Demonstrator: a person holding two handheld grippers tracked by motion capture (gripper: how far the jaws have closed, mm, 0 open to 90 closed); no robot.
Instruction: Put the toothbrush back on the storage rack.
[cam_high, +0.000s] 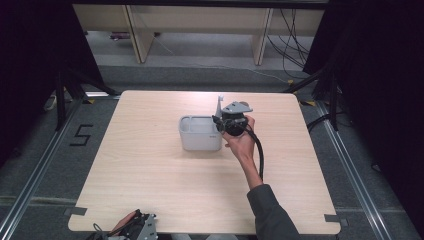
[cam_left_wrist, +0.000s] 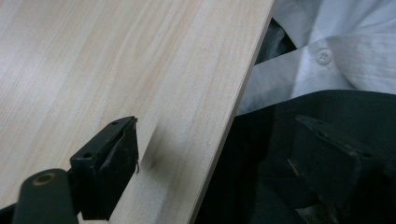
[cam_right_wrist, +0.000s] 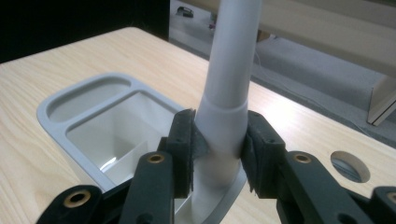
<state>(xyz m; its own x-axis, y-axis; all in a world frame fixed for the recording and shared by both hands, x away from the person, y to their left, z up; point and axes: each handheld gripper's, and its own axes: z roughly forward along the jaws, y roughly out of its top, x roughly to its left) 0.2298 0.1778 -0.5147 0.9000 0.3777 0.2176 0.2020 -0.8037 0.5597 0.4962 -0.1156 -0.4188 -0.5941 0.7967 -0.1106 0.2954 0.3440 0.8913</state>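
Observation:
A light grey caddy (cam_high: 199, 141) with several compartments stands at the middle of the wooden table (cam_high: 150, 170). From its right end rises a pale grey tubular handle (cam_high: 219, 103). My right gripper (cam_high: 219, 120) reaches in from the right, held by a hand. In the right gripper view its jaws are shut on the thick lower part of the handle (cam_right_wrist: 231, 56), just above the caddy's rim (cam_right_wrist: 46, 109). My left gripper (cam_high: 136, 226) rests at the table's near edge. In the left gripper view, the left gripper (cam_left_wrist: 215, 120) is open with nothing between its jaws.
A round hole (cam_right_wrist: 350, 165) is cut into the tabletop beyond the caddy. Wooden furniture legs (cam_high: 137, 35) and cables (cam_high: 295, 45) lie on the floor behind the table. Dark curtains flank both sides. The person's white shirt (cam_left_wrist: 327, 51) is close to the near edge.

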